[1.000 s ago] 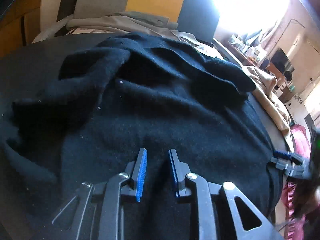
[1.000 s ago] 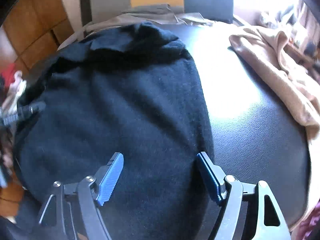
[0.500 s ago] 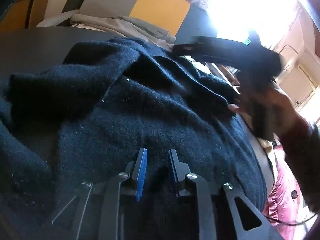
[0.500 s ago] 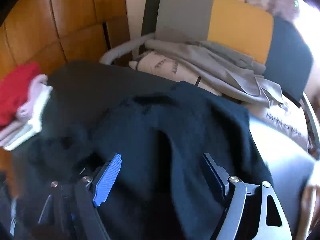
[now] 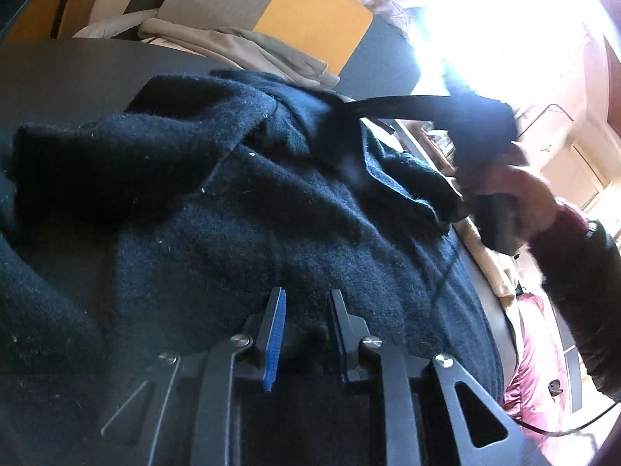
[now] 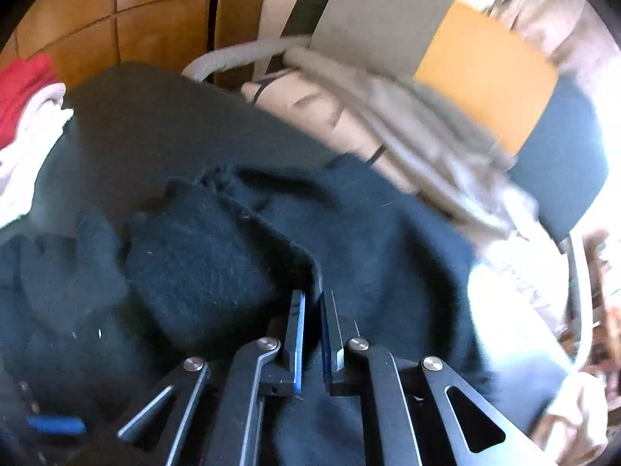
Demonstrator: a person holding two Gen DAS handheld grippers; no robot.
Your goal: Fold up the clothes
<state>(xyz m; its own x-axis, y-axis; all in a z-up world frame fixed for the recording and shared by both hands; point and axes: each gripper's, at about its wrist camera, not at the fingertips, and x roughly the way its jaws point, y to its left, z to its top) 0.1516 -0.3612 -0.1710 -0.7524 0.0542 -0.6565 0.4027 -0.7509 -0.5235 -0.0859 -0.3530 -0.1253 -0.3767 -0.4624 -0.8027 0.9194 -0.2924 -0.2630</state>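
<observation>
A dark navy knit sweater lies bunched on a dark table. My left gripper is shut on a fold of the sweater near its front edge. My right gripper is shut on the sweater's edge near its far side. The right gripper's body and the hand holding it show at the right of the left wrist view. The sweater fills the lower half of the right wrist view.
A grey, yellow and dark chair back stands behind the table with beige and grey clothes heaped on it. Red and white folded clothes sit at the table's left. A beige garment and pink fabric lie to the right.
My right gripper moved from the sweater's near right edge to its far side and closed on the fabric. My left gripper stayed shut on its fold, and the sweater bunched up.
</observation>
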